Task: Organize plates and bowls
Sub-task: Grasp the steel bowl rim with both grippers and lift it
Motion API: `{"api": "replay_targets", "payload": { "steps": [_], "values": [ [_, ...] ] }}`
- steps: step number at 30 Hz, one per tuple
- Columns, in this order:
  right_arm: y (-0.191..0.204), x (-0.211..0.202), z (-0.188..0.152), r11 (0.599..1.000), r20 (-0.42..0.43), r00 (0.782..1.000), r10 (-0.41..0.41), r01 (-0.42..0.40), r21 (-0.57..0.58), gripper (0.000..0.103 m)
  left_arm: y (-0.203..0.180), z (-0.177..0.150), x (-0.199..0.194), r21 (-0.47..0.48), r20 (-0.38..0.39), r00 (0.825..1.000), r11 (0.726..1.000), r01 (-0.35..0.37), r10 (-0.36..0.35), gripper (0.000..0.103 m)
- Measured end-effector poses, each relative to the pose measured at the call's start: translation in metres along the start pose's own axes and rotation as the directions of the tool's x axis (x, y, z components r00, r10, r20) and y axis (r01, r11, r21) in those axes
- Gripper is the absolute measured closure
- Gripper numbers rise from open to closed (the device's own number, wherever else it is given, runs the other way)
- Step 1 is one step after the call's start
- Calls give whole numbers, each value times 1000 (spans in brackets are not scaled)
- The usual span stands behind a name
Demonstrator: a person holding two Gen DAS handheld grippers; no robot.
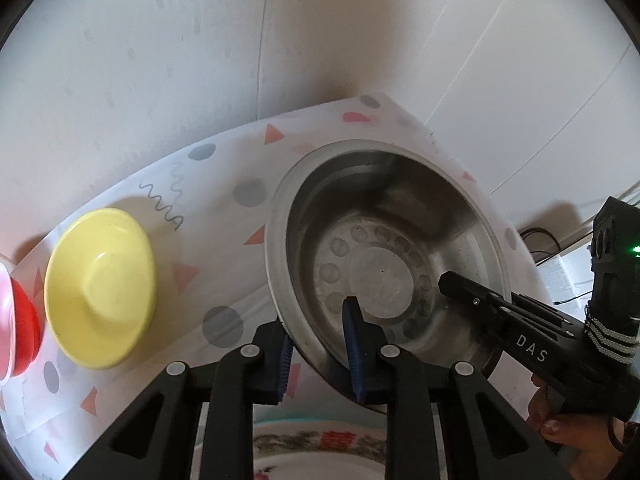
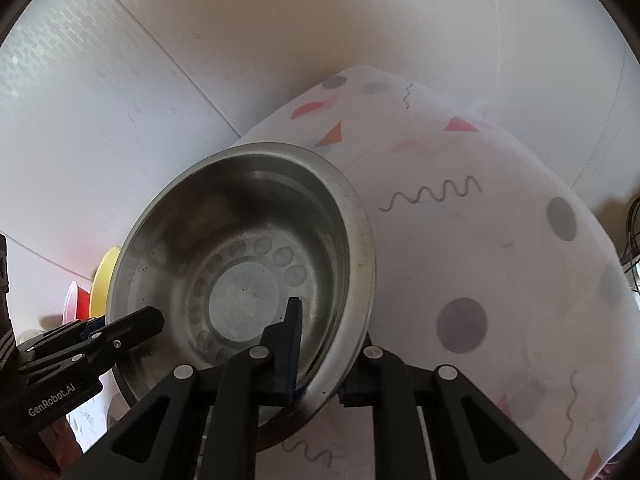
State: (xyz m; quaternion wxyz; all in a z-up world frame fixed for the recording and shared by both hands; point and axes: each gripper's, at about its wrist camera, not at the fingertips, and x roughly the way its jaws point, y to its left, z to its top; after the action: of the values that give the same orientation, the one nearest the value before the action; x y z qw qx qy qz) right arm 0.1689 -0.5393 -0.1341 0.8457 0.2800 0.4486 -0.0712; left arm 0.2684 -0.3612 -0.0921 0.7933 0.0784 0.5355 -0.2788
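Note:
A large steel bowl [image 1: 380, 276] with a dimpled bottom sits over the patterned tablecloth [image 1: 224, 200], its mouth tilted toward the camera. My left gripper [image 1: 318, 344] is shut on its near rim, one blue pad inside the bowl and one outside. My right gripper [image 1: 448, 280] reaches in from the right and clamps the rim on that side. In the right wrist view the same steel bowl [image 2: 244, 292] fills the centre. There the right gripper [image 2: 320, 360] pinches its rim and the left gripper [image 2: 156, 318] holds the edge at the lower left.
An upturned yellow bowl [image 1: 100, 288] lies on the cloth to the left, with a red bowl [image 1: 24, 332] beyond it at the frame edge. A white plate with a painted rim [image 1: 320, 440] lies under my left gripper. White walls stand close behind. Cables [image 1: 540, 240] trail at the right.

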Motion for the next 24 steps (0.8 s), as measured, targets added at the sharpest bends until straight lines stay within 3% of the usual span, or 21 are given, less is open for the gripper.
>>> {"api": "replay_targets", "payload": {
  "steps": [5, 12, 24],
  "values": [
    [6, -17, 0, 1000, 24, 999, 21, -21, -2, 89, 1, -10, -27, -25, 52, 999, 1000, 19, -17, 79],
    [43, -41, -9, 996, 63, 996, 69, -64, -69, 89, 22, -34, -70, -64, 129, 992, 998, 16, -8, 79],
    [139, -46, -56, 963, 14, 984, 179, -172, -208, 89, 91, -117, -150, -207, 210, 974, 978, -41, 85, 79]
  ]
}}
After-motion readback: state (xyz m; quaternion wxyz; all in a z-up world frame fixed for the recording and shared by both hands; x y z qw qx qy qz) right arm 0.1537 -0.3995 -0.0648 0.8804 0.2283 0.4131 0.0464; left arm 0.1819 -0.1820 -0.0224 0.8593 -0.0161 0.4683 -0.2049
